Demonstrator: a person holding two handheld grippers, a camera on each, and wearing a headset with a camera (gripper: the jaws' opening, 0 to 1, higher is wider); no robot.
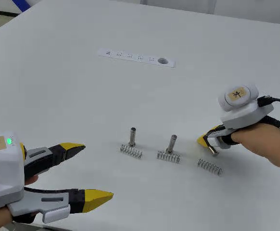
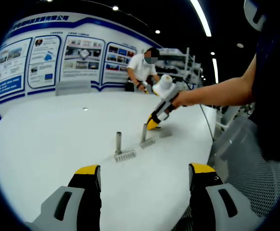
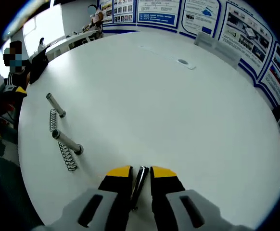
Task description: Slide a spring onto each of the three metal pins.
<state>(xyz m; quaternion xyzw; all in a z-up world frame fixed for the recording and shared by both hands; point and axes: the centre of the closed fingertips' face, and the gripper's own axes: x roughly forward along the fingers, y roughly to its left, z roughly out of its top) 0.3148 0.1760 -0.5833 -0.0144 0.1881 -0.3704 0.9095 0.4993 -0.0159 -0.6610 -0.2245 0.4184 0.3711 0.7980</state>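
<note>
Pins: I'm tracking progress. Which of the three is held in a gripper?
The rightmost pin, clamped in the right gripper; the left pin and middle pin stand free on the table.

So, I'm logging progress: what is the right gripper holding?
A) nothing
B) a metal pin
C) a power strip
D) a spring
B: in the right gripper view, the right gripper has its jaws shut on a metal pin.

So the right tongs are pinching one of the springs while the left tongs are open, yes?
Not quite: the right tongs are pinching a metal pin, not a spring, as the right gripper view shows. The left tongs are open.
</note>
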